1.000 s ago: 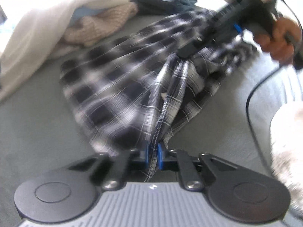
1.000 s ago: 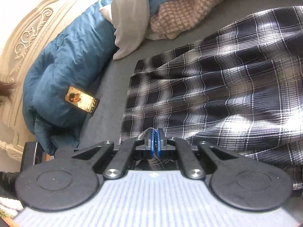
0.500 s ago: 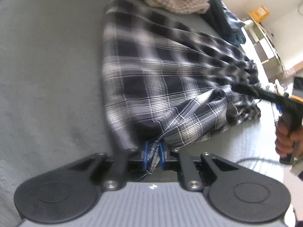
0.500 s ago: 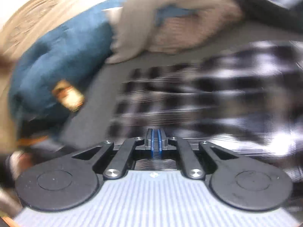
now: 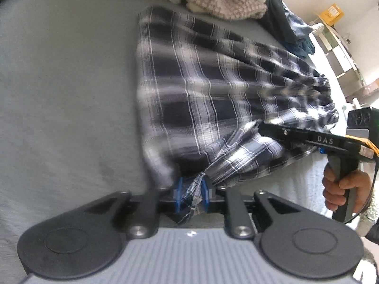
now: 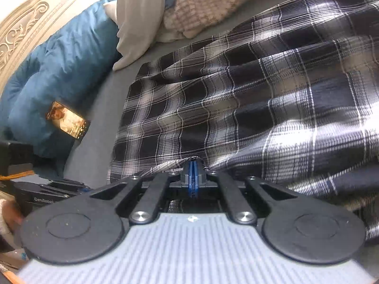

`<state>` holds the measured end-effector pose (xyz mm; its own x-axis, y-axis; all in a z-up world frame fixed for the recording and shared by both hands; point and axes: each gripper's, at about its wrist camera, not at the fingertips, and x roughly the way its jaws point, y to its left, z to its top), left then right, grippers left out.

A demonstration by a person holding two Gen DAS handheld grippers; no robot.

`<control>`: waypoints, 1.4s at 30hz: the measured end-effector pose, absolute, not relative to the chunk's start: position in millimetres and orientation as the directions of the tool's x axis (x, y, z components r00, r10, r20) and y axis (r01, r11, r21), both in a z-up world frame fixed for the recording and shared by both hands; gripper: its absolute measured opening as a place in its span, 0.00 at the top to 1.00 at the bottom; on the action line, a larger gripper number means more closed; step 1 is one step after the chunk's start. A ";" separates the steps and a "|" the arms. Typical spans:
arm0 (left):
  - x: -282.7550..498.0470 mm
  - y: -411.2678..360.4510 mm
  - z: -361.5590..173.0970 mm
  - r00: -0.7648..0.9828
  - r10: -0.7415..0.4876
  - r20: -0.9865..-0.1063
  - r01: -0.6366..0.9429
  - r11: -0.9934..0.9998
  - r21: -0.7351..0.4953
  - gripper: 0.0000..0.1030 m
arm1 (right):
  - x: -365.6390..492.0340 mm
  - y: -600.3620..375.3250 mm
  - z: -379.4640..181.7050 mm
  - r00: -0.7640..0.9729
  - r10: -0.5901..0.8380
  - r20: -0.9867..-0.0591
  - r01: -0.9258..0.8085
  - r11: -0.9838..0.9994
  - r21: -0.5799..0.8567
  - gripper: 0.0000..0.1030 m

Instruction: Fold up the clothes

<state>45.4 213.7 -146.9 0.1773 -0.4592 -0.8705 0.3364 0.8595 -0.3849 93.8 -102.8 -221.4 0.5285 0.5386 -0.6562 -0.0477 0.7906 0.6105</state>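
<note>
A black-and-white plaid garment (image 5: 201, 90) lies spread over the grey bed sheet (image 5: 59, 94). My left gripper (image 5: 191, 185) is at its near corner. Its jaws are opening, and a bunched strand of the plaid hangs loosely between the blue pads (image 5: 179, 194). In the left wrist view my right gripper (image 5: 263, 127) comes in from the right, held by a hand (image 5: 343, 189), its tip buried in the cloth. In the right wrist view the right gripper (image 6: 193, 165) is shut on a plaid fold (image 6: 236, 108), low over the bed.
A clothes pile sits at the far end: a beige knit (image 5: 218, 2), a white garment (image 6: 139, 16) and dark blue clothes (image 5: 284, 23). A blue duvet (image 6: 59, 59) with a lit phone (image 6: 67, 120) lies by the ornate headboard (image 6: 23, 30).
The left gripper's view has rolled and its pads have spread apart around the plaid strand. The right gripper has come down toward the bed, still pinching the cloth.
</note>
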 end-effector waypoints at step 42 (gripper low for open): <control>-1.0 189.1 -121.1 0.467 -0.289 -0.836 0.483 0.875 -0.032 0.56 | 75.1 -69.9 -207.6 0.566 0.400 -0.721 -0.089 0.899 0.429 1.00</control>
